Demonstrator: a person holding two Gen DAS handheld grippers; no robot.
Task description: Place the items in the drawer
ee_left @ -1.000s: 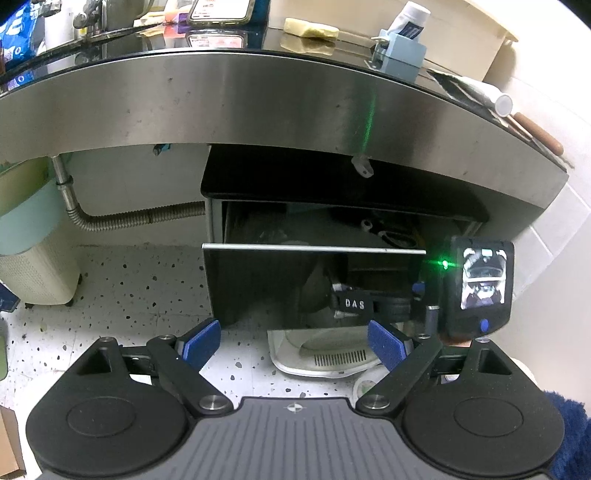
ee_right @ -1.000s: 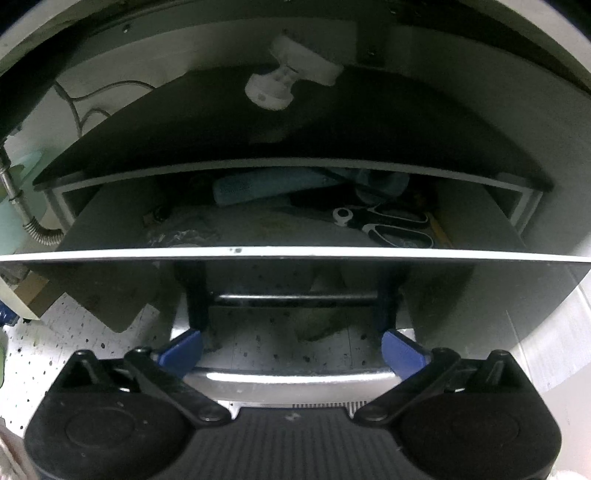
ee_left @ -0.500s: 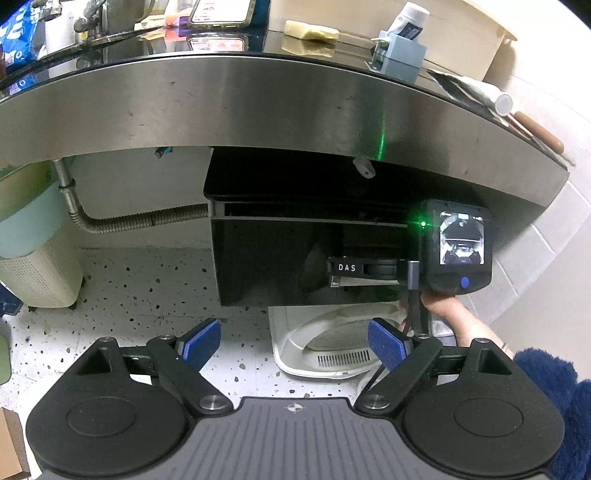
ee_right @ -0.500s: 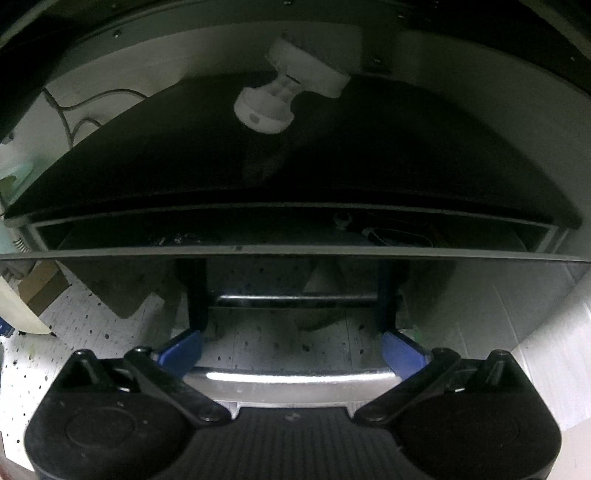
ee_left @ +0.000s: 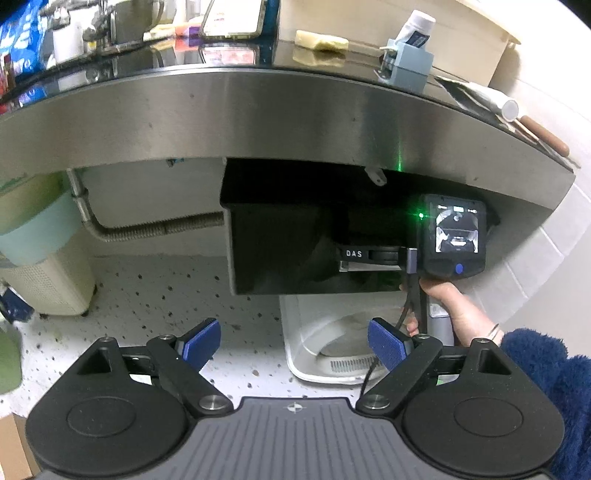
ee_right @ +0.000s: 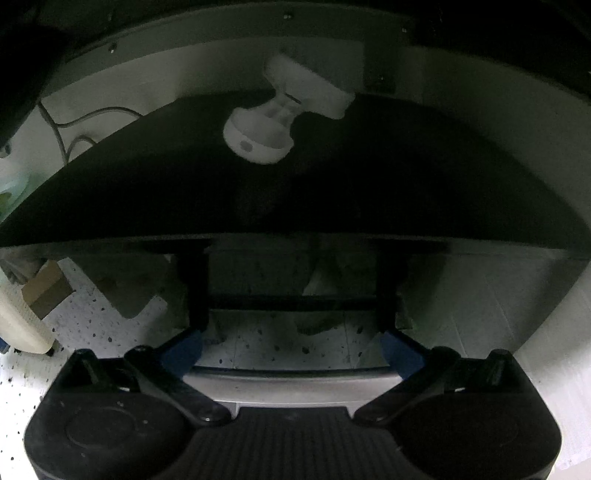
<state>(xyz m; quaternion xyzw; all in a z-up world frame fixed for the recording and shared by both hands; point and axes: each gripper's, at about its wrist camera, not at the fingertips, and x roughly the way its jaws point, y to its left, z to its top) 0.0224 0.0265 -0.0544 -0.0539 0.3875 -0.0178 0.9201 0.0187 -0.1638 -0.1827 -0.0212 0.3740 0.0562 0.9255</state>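
The black drawer (ee_left: pixel 288 254) under the steel counter is pushed in flush, its glossy front facing me. Its contents are hidden. The right gripper's body (ee_left: pixel 452 236) is held against the drawer's right front by a hand. In the right wrist view the right gripper (ee_right: pixel 291 350) is open and empty, its blue pads (ee_right: pixel 400 352) right at the dark drawer front (ee_right: pixel 295 288). My left gripper (ee_left: pixel 293 345) is open and empty, held back from the drawer over the speckled floor.
The steel counter edge (ee_left: pixel 280 122) overhangs the drawer; a phone (ee_left: pixel 232 18), a yellow sponge (ee_left: pixel 321 40) and a blue holder (ee_left: pixel 412 62) sit on top. A white bin (ee_left: pixel 332 347) stands below the drawer. A hose (ee_left: pixel 155 227) and a cream basket (ee_left: pixel 48 284) are at left.
The drawer was open, showing scissors and a blue item. The right gripper has pushed it in until it is shut. The left gripper has hardly moved.
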